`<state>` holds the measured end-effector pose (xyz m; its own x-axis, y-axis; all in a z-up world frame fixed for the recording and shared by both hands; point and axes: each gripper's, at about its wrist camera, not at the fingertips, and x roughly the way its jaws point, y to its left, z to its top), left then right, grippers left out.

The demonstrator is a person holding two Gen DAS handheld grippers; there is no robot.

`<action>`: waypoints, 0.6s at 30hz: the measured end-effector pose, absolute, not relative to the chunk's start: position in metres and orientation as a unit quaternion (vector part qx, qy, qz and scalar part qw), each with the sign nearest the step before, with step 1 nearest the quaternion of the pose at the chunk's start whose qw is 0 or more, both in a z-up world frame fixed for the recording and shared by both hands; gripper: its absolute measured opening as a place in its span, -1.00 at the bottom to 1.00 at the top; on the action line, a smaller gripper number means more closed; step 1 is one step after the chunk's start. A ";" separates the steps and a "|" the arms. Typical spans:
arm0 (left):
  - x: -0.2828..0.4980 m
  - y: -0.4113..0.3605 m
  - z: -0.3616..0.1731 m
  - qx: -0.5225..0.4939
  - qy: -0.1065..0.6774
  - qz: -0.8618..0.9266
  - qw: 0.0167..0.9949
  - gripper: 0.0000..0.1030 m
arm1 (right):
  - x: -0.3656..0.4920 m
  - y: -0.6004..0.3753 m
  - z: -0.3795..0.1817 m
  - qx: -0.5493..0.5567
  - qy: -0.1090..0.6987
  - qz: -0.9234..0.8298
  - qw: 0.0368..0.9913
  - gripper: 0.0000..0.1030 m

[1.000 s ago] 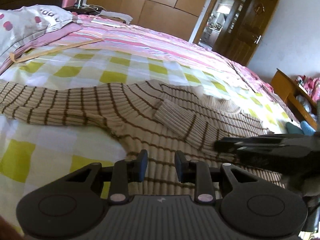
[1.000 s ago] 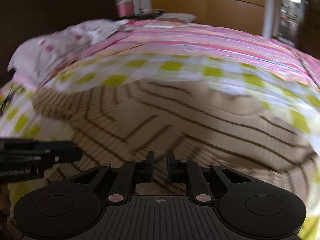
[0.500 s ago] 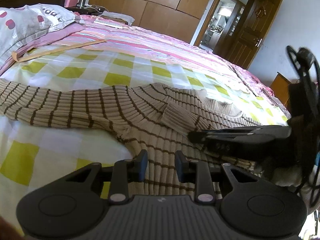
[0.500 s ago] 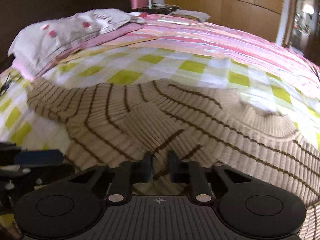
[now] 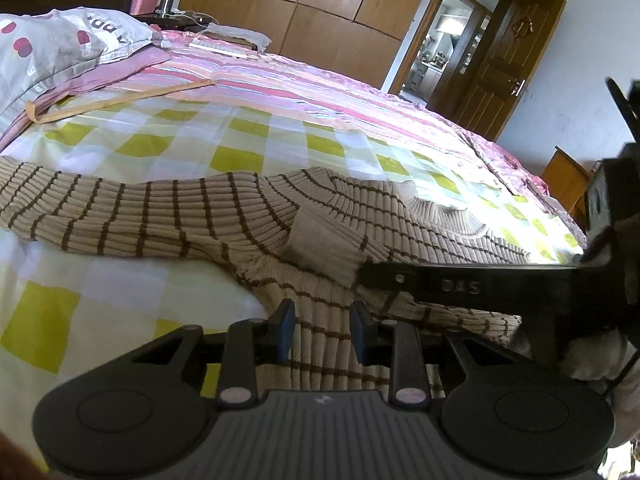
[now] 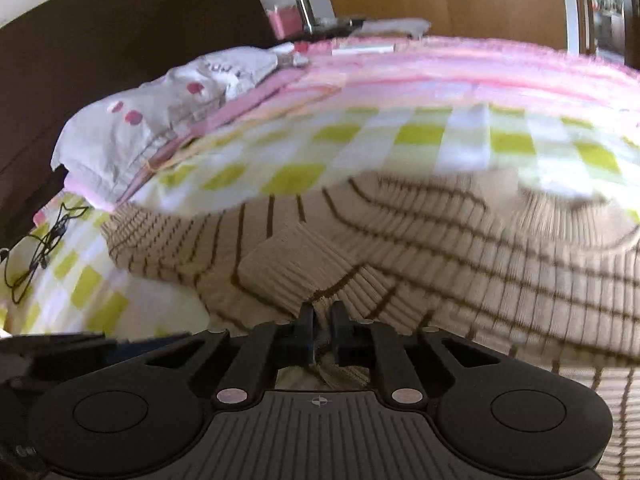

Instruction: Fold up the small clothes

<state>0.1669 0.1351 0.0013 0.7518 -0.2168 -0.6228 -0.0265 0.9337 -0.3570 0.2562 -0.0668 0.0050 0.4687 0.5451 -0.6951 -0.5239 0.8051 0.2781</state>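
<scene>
A beige ribbed sweater with thin brown stripes (image 5: 248, 216) lies spread on the checked bed cover; it also shows in the right wrist view (image 6: 460, 248). One sleeve stretches out to the left, the other sleeve is folded across the body with its cuff (image 5: 324, 248) on top. My left gripper (image 5: 322, 330) is open and empty, low over the sweater's lower body. My right gripper (image 6: 322, 330) is shut on the folded sleeve (image 6: 304, 268) just behind its cuff. The right gripper also shows in the left wrist view (image 5: 368, 272), reaching in from the right.
The bed has a yellow-green and white checked cover (image 5: 200, 148) and a pink striped quilt (image 5: 320, 88) behind. A grey pillow (image 5: 52, 44) lies at the back left. A black cable (image 6: 36, 248) lies at the bed's left side. Wardrobe and an open door stand behind.
My right gripper has closed onto the folded sleeve near its cuff and moved left across the sweater. The left gripper has stayed open and nearly still.
</scene>
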 end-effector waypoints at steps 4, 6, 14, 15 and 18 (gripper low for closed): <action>0.168 0.136 0.000 -0.178 0.347 -0.054 0.919 -0.32 | 0.246 -0.095 0.018 0.044 0.398 0.311 0.862 -0.75; 0.168 0.134 0.000 -0.176 0.344 -0.055 0.921 -0.32 | 0.242 -0.116 0.023 0.047 0.389 0.290 0.873 -0.75; 0.187 0.108 0.009 -0.154 0.323 -0.073 0.931 -0.32 | 0.241 -0.223 0.011 0.048 0.384 0.112 0.915 -0.71; 0.192 0.103 0.011 -0.149 0.320 -0.078 0.933 -0.32 | 0.242 -0.232 0.007 0.044 0.388 0.098 0.916 -0.71; 0.207 0.086 0.009 -0.127 0.314 -0.094 0.936 -0.32 | 0.245 -0.253 -0.003 0.038 0.392 0.058 0.917 -0.83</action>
<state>0.2075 0.0861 0.0093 0.7852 -0.2551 -0.5643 0.0958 0.9502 -0.2964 0.2448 -0.2533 -0.0031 0.6854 0.1372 -0.7151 -0.0774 0.9903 0.1157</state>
